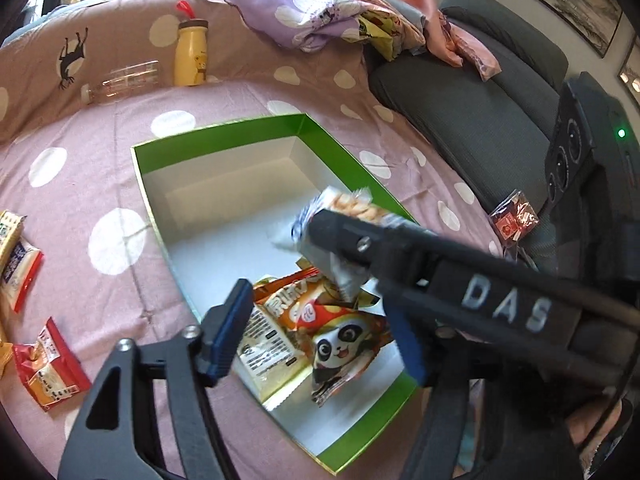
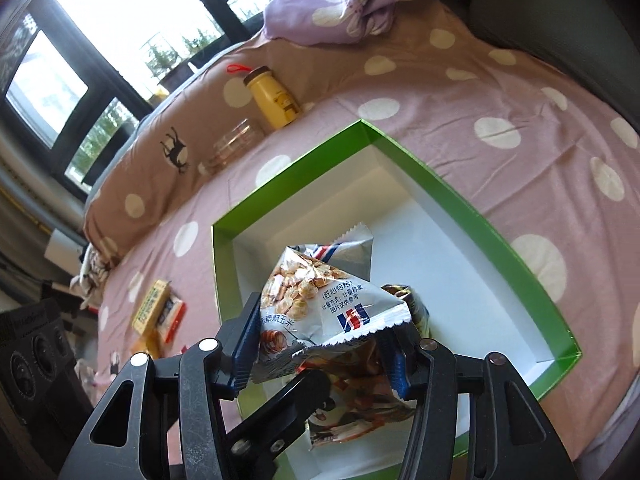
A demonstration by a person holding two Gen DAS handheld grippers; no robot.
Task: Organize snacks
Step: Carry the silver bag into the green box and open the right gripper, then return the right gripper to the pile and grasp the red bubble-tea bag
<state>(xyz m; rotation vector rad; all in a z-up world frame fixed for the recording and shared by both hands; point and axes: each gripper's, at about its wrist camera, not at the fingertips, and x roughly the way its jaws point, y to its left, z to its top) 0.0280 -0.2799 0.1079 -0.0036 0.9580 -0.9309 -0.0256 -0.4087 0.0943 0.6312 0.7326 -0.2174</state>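
Box: the green box (image 1: 224, 130) lies open on the bed (image 1: 100, 184), its white inside facing up, so packets can be dropped in from above; most of its floor is bare.
Packets already in: an orange packet (image 1: 280, 300) and a panda packet (image 1: 344, 344) lie overlapping at the near end of the box, apparently let fall rather than lined up.
Left gripper (image 1: 316, 320): its fingers stand apart above those packets, with the pads pressing on nothing, which suits a packet just let go over the box.
Right gripper (image 2: 320, 344): it reaches across the box with the silver corn-snack packet (image 2: 320, 292) between its fingers; the packet is crumpled and tilted, hanging over the box interior, not lying on the floor.
Right grip: the left pad (image 2: 246, 344) looks to be against the packet, but the far side is hidden behind the foil, so it cannot be told whether the fingers clamp it or stand loose around it.
Waiting snacks: a red packet (image 1: 48, 364) and a white and red packet (image 1: 18, 276) lie on the bed beside the box, outside it, likely next to go in.
Not part of the job: a yellow bottle (image 1: 191, 54) stands by the pillow, well apart from the box.
Judgement: the silver packet is over the right place; releasing it there should add it to the pile, though it may land on the panda packet.
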